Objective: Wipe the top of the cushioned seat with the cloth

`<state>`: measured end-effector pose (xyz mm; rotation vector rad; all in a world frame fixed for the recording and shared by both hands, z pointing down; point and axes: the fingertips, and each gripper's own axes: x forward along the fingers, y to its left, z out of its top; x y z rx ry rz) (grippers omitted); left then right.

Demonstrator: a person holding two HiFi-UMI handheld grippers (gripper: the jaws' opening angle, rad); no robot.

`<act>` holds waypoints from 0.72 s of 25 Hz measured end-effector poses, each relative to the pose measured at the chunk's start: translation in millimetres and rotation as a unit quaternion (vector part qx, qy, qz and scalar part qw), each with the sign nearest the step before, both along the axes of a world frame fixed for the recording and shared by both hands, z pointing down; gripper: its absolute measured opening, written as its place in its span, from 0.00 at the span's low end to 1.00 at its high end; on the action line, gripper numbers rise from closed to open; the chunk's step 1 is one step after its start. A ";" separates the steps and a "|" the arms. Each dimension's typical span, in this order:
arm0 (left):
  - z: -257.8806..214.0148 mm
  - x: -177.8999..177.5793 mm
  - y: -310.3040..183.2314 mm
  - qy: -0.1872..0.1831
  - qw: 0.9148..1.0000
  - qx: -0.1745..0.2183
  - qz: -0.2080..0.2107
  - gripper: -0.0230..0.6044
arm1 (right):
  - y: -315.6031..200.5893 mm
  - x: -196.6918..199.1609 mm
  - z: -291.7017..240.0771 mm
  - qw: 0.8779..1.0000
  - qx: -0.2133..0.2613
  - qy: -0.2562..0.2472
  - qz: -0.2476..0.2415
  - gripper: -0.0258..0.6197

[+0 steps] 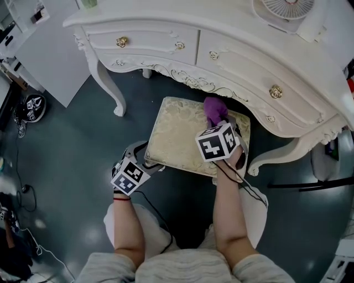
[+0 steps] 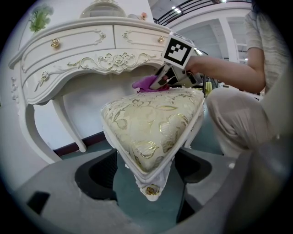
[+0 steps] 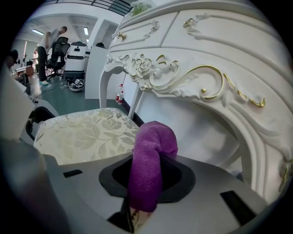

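Note:
A stool with a cream and gold cushioned seat (image 1: 182, 135) stands in front of the dressing table. My right gripper (image 1: 221, 122) is over the seat's far right part, shut on a purple cloth (image 1: 214, 109) that bulges out ahead of the jaws. In the right gripper view the cloth (image 3: 151, 160) hangs folded between the jaws, with the cushion (image 3: 82, 132) spread out to the left. My left gripper (image 1: 145, 158) is at the seat's near left corner. In the left gripper view that corner (image 2: 151, 151) sits between the jaws, pads against its sides.
A white dressing table (image 1: 238, 55) with gold trim and drawer knobs arches over the stool's far side. Its curved legs (image 1: 110, 91) (image 1: 274, 159) stand left and right. A fan (image 1: 287, 6) sits on top. Cables (image 1: 22, 193) lie on the floor at left. My knees are near the stool.

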<state>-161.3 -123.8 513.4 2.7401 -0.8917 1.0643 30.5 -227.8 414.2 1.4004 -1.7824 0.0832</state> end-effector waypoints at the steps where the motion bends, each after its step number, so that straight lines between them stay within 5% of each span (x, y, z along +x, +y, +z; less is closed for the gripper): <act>1: 0.0 0.6 -0.2 0.003 1.000 -0.001 0.001 0.68 | -1.1 -4.8 0.0 1.000 0.001 0.000 -0.004 0.18; 18: 1.2 1.7 -0.2 0.006 1.000 -0.011 0.009 0.67 | -20.5 -98.6 1.3 0.997 0.005 -0.014 -0.074 0.18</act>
